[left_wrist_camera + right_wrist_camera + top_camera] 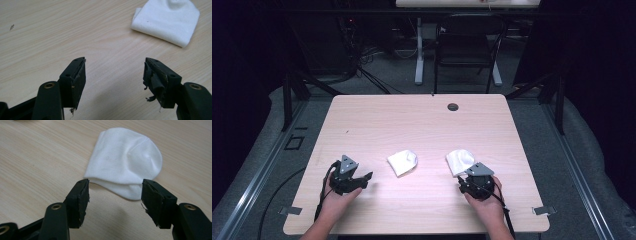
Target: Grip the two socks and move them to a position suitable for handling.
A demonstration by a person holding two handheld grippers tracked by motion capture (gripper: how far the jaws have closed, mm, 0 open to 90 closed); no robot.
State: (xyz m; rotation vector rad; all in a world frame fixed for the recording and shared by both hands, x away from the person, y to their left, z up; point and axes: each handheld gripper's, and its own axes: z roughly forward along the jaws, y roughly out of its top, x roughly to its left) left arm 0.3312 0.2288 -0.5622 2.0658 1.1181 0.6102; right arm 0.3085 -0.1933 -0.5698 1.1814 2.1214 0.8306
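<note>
My left gripper (364, 179) rests low on the wooden table (377, 115), jaws spread wide with nothing between them. Through its own camera, the nearer folded white sock (167, 20) sits at about one o'clock from the jaws, well apart from them; on the table as seen from above, that same sock (402, 161) lies near the middle of the front half, at roughly two o'clock from this gripper.

Moving right, the second white sock (459, 161) lies just beyond my right gripper (468, 186), at about eleven o'clock from it. In the right gripper view the jaws stand wide and empty, and the sock's (125, 163) near folded edge lies just past the tips, between their lines, not yet touched.

I judge the step in hand to be the right-side pickup. To do it well, I'd ease forward until the doubled hem sits fully between the pads, keep the tips skimming the tabletop, and close on both layers together so the fold doesn't peel apart. The right pad on the left gripper looks frayed, so I'd favour a deeper bite there.
</note>
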